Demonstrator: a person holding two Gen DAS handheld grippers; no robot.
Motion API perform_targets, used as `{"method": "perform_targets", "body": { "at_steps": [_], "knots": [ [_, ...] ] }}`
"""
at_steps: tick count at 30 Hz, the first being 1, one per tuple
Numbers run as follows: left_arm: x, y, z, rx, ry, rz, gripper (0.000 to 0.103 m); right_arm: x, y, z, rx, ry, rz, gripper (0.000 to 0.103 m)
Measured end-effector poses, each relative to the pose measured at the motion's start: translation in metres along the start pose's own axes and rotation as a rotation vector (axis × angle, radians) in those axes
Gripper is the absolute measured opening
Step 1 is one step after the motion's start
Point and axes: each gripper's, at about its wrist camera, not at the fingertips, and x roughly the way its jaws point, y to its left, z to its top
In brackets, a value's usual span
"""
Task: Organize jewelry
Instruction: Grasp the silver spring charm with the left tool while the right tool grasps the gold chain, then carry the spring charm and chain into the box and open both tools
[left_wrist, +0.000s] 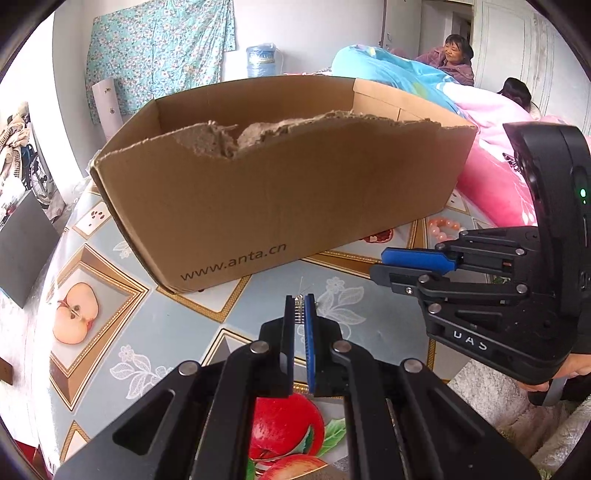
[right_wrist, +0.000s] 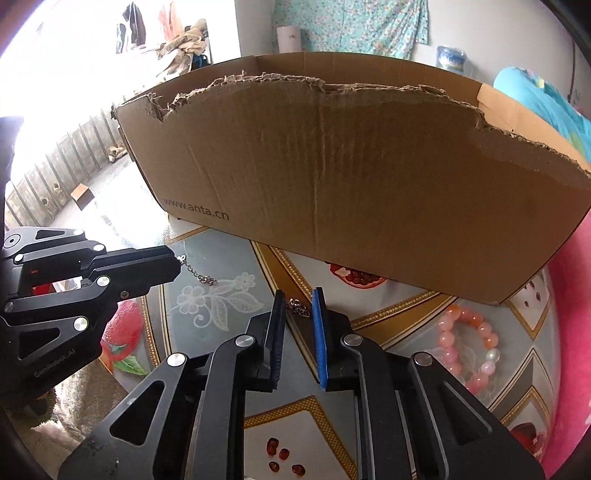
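A: Filling most of both views is the torn-edged brown cardboard box (left_wrist: 280, 184), printed with a web address on its long side, standing on the glossy fruit-patterned tablecloth (left_wrist: 96, 291).

B: And the bed behind it?

A: A pink and blue quilt (left_wrist: 491, 155) lies past the box's far end, with two people beyond it. A floral turquoise cloth (left_wrist: 159, 51) hangs on the wall, a blue water jug (left_wrist: 261, 61) under it.

B: Where are the tools?

A: Both sit in front of the box's long side, over the tablecloth. The left gripper (left_wrist: 300, 300) is clenched on one end of a thin silver link chain (right_wrist: 197, 275); in the right wrist view the chain droops from its tip down to the cloth.

B: The right one?

A: The right gripper (right_wrist: 298, 297) has its black and blue pads narrowly apart, with a small cluster of chain links (right_wrist: 300, 307) lying at the tips between them. I can't tell if the pads press on the links, or whether they belong to the same chain.

B: Any other jewelry?

A: A bracelet of pink and peach round beads (right_wrist: 467, 350) lies on the cloth to the right gripper's right, near the box's corner. A few small dark red stones (right_wrist: 282, 458) lie loose on the cloth beneath the right gripper.
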Motion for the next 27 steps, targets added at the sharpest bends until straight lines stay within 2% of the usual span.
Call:
{"method": "perform_targets", "body": {
  "at_steps": [3,5,8,14,27],
  "knots": [
    [0.001,-0.001,0.0,-0.003,0.01,0.0,0.004,0.001,0.009,0.004,-0.016,0.006,-0.004,0.009],
    [0.002,-0.002,0.0,-0.003,0.016,0.008,0.004,0.003,0.015,0.007,-0.027,0.012,0.001,0.002],
    [0.002,-0.001,0.002,-0.009,0.034,0.022,0.004,0.003,0.017,0.011,-0.012,0.023,0.02,0.002],
    [0.004,0.001,0.002,-0.027,0.056,0.033,0.004,-0.003,-0.007,0.02,0.118,0.035,0.121,0.0],
    [-0.002,0.003,0.002,-0.039,0.033,0.035,0.004,-0.048,-0.031,0.033,0.194,-0.046,0.176,0.0]
  ]
}}
